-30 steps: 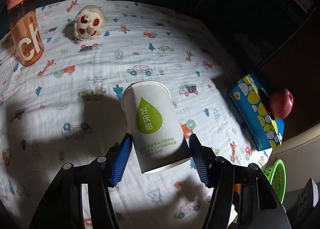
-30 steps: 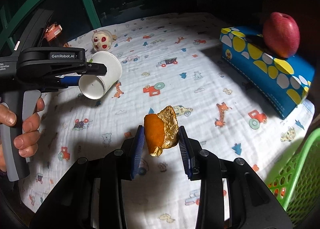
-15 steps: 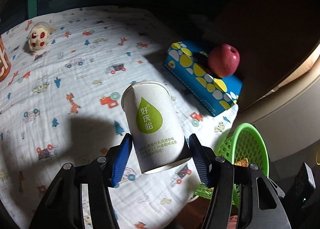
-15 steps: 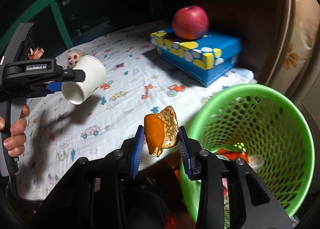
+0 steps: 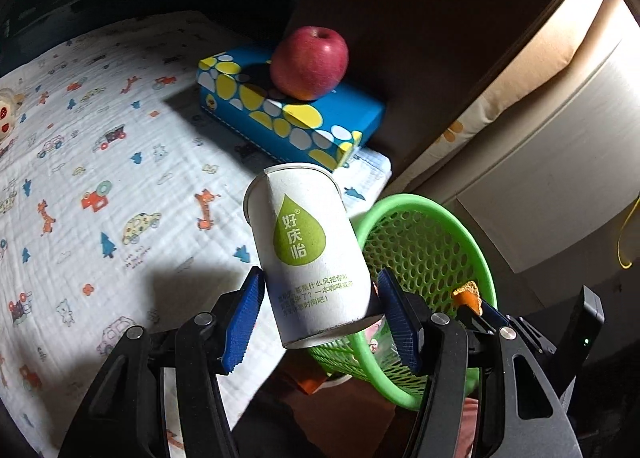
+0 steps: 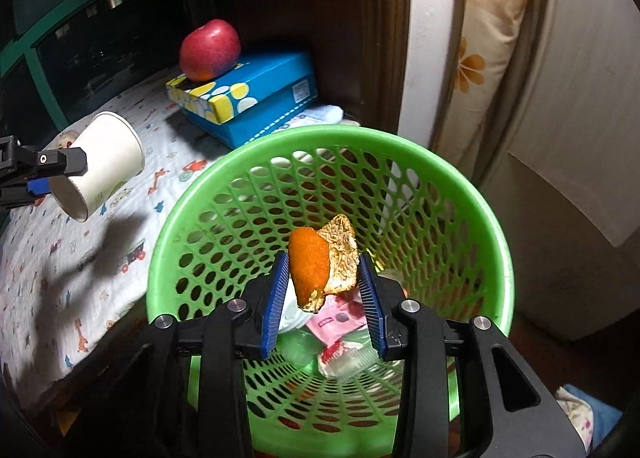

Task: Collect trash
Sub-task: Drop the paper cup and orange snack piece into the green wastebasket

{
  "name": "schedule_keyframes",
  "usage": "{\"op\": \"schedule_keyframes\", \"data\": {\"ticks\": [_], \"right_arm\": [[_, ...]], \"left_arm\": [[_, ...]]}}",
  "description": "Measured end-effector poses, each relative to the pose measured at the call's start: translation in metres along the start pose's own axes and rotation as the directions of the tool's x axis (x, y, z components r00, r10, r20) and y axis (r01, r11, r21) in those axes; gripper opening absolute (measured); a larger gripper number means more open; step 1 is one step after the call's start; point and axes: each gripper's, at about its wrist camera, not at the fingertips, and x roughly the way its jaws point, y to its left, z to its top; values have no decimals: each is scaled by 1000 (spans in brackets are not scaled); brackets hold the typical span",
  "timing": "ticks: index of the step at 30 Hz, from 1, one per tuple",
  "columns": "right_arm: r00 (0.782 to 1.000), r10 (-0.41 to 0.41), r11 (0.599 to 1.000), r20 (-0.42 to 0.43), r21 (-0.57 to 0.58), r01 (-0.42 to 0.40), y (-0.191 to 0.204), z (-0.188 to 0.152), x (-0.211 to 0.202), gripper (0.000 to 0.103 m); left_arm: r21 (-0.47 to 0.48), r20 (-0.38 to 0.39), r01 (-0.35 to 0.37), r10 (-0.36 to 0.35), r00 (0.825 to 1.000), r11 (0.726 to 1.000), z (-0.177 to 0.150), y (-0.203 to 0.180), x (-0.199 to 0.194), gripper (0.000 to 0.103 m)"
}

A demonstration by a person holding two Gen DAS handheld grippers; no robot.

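While the left gripper [image 5: 320, 312] looks out from its own camera, its blue pads [image 5: 244, 322] are clamped against the sides of a white paper cup [image 5: 308, 258], held tilted with its open mouth toward the lens; the cup carries a green droplet with the characters 好庆怡 and smaller lines of Chinese print below that I can't fully read. Just behind and to the right of the cup sits the green mesh basket [image 5: 424, 242], standing off the edge of the cartoon-print cloth [image 5: 100, 161]. Beyond the basket, on the cloth, a blue box with yellow and white spots [image 5: 288, 117] carries a red apple [image 5: 309, 62] on top. Seen from the right wrist, the right gripper [image 6: 323, 290] is closed on a piece of orange peel [image 6: 316, 268], orange skin on one side and pale dry pith on the other, held directly above the basket's [image 6: 360, 137] mouth. Down inside the basket lie crumpled wrappers [image 6: 340, 322], one pink; their print is too small to make out. Left of the basket, the cup [image 6: 102, 163] hangs over the cloth [image 6: 60, 258] in the other gripper [image 6: 40, 173], and the box [image 6: 248, 97] with the apple [image 6: 210, 49] lies behind the basket.
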Motion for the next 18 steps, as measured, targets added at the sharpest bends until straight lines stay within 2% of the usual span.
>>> {"op": "schedule_keyframes", "data": {"ticks": [1, 4, 5, 18], "right_arm": [[1000, -3, 1000, 1, 10, 3, -4, 0, 0, 37], [1000, -17, 999, 15, 34, 17, -15, -2, -3, 50], [1000, -18, 999, 16, 38, 17, -16, -2, -3, 51], [997, -27, 995, 78, 102, 19, -42, -8, -30, 51]], "left_arm": [[10, -5, 5, -4, 1000, 1000, -1, -6, 2, 57], [41, -22, 20, -19, 1000, 999, -3, -24, 10, 56], [51, -27, 24, -23, 999, 998, -3, -29, 13, 56], [128, -126, 74, -58, 990, 989, -19, -84, 60, 53]]}}
